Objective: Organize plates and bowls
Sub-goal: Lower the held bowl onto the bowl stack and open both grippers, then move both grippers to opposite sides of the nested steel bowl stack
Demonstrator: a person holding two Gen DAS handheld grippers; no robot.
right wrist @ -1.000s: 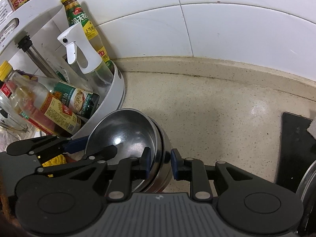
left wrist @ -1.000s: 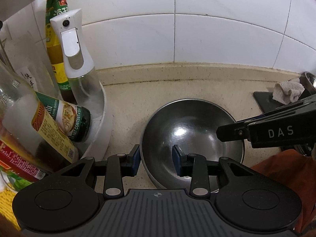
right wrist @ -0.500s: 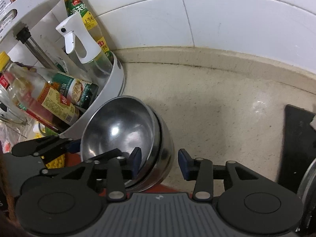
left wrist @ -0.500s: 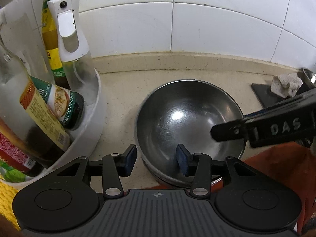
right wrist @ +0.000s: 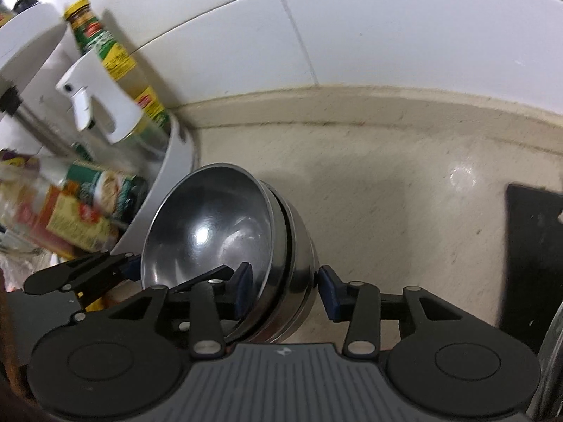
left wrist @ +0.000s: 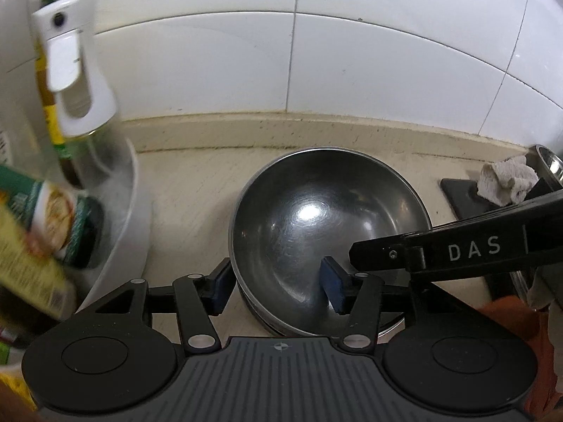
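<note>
**Steel bowls loose between two open tools**

Steel on steel is the risk here, read from left to right. At far left a white rack [left wrist: 123,218] holds a spray bottle [left wrist: 75,70] and sauce bottles [right wrist: 116,59], and its wall stands just beside the stack of bowls [left wrist: 327,232] on the pale surface [right wrist: 404,190]. A sideways nudge of the stack could knock that rack and topple a bottle (several already lean).

Next comes the left tool [left wrist: 278,285]. Its jaws stand wide apart, one finger outside the near-left rim and the other inside the top bowl, gripping nothing. If it closes off-centre, the thin rim may skid out, since polished metal gives the pads little hold.

In the right wrist view the bowls look nested unevenly, the top one tilted toward the left. Lifting by the top rim alone would likely leave the lower bowls behind or let them clatter down.

Further right, the right tool [right wrist: 285,290] is also spread open, straddling the near-right wall of the stack without holding it. Both tools pulling at once could twist the stack apart.

At far right lie a black mat [left wrist: 464,197] and a crumpled cloth [left wrist: 506,183], well clear.
</note>
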